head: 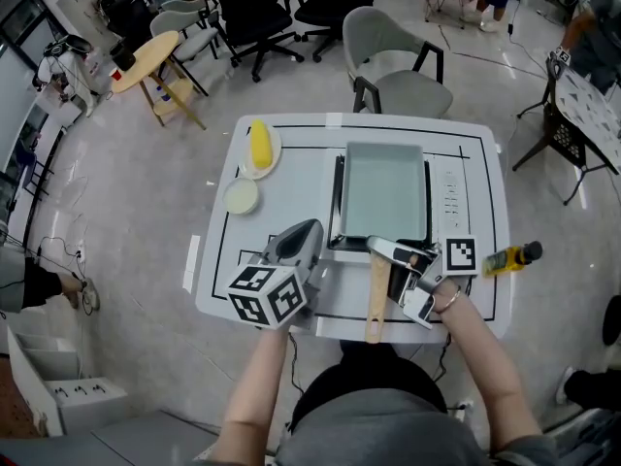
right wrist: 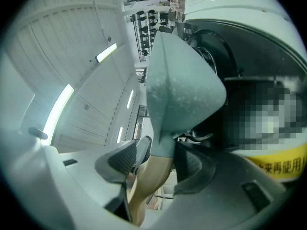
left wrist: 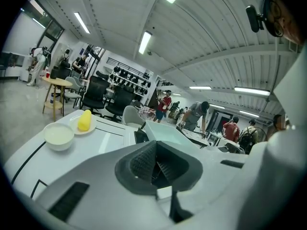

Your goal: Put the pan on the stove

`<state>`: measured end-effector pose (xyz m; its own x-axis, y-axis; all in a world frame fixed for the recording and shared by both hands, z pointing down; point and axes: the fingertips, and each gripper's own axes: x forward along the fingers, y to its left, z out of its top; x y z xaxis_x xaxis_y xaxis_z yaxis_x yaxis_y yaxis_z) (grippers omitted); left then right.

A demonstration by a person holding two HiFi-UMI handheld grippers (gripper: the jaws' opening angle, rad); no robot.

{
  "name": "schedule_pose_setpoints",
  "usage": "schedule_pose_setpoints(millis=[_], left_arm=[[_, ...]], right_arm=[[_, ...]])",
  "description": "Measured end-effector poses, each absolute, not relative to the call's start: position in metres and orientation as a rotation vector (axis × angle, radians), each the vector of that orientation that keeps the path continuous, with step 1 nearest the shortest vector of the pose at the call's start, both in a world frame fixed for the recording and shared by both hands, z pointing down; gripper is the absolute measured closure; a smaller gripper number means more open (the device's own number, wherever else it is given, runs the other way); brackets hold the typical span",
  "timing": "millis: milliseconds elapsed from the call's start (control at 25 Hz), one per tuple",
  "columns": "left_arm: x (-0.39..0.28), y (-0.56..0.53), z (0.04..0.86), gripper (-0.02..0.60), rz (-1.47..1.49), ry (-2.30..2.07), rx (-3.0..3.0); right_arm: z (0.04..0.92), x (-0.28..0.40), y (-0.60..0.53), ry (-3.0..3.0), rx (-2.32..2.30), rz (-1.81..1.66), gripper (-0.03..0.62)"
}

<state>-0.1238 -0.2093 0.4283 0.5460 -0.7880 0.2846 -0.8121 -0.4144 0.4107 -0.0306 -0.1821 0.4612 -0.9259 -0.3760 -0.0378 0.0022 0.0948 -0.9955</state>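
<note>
A pale teal rectangular pan (head: pixel 383 190) sits on the black top of the stove (head: pixel 456 197), its wooden handle (head: pixel 376 304) pointing toward me. My right gripper (head: pixel 386 253) straddles the handle where it joins the pan. In the right gripper view the handle (right wrist: pixel 148 181) runs between the wide-set jaws of the right gripper (right wrist: pixel 158 162), and the left pad (right wrist: pixel 122 159) stands off it, so that gripper is open. The pan (right wrist: pixel 182 90) fills the view ahead. My left gripper (head: pixel 309 226) hovers over the table's front left. Its jaws are shut on nothing in the left gripper view (left wrist: pixel 156 169).
A plate with a yellow corn cob (head: pixel 260 146) and a small white bowl (head: pixel 241 196) sit on the table's left side. A yellow bottle (head: pixel 509 257) lies at the right edge. A grey chair (head: pixel 398 66) stands behind the table. People and office chairs fill the room beyond.
</note>
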Motion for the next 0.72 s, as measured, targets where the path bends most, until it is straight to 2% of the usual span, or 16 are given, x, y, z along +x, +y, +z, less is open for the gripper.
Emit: schedule_pose_setpoints(millis=[360, 720], left_arm=[[-0.129, -0.214, 0.423, 0.575, 0.034, -1.32, 2.271], [-0.128, -0.217, 0.423, 0.575, 0.049, -1.35, 2.276]], right_arm=[[0.457, -0.012, -0.164, 2.064, -0.382, -1.896, 0.364], [0.461, 0.044, -0.157, 2.112, -0.648, -1.792, 0.396]])
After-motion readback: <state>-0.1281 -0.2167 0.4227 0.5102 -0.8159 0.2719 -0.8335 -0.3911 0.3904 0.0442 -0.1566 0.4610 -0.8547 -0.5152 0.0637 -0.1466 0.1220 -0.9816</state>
